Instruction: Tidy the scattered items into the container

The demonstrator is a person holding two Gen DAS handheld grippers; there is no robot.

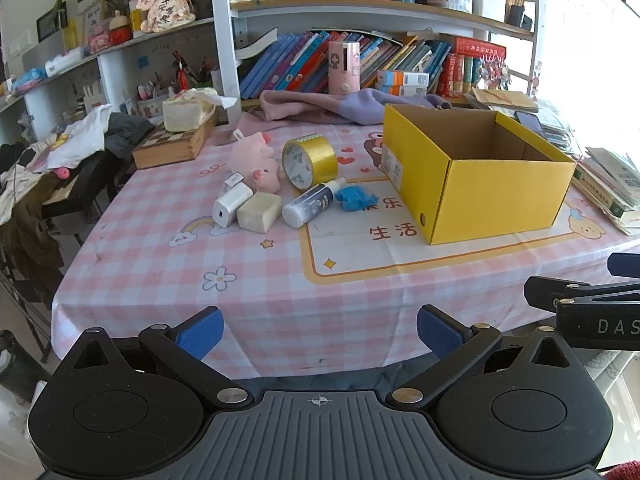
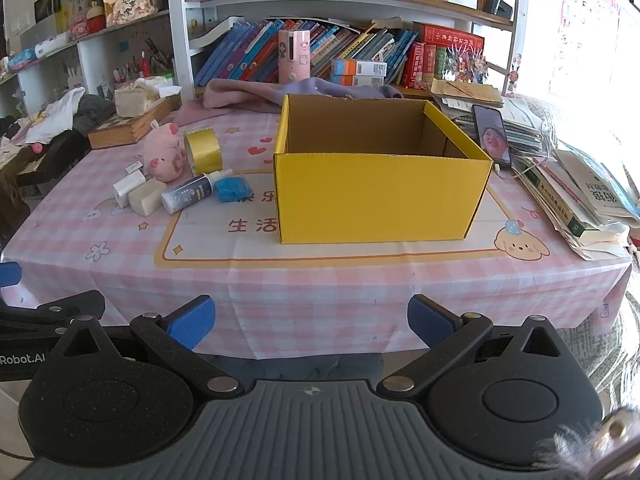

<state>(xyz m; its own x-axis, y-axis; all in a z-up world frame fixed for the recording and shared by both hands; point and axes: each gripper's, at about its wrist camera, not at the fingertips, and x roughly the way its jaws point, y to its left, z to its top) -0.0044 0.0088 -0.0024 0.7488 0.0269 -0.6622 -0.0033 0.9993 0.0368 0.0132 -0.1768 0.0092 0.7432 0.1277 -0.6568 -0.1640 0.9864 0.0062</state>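
An open yellow cardboard box [image 1: 492, 196] [image 2: 380, 196] stands on the pink checked tablecloth; the part of its inside that shows is empty. Left of it lie a pink plush pig [image 1: 260, 164] [image 2: 164, 154], a roll of gold tape [image 1: 310, 160] [image 2: 203, 150], a white bottle [image 1: 310, 205] [image 2: 192, 192], a blue crumpled thing [image 1: 356, 198] [image 2: 232, 189], a white charger [image 1: 232, 205] [image 2: 128, 187] and a beige block [image 1: 260, 212] [image 2: 147, 197]. My left gripper [image 1: 319, 332] and right gripper [image 2: 311, 322] are both open and empty, held off the table's near edge.
A wooden box with a tissue pack [image 1: 176, 140] sits at the back left. Pink and purple cloth [image 1: 340, 106] lies behind the box. Stacked books and a phone [image 2: 494, 136] crowd the right side. Bookshelves [image 2: 320, 52] stand behind. The right gripper's body shows in the left wrist view [image 1: 592, 308].
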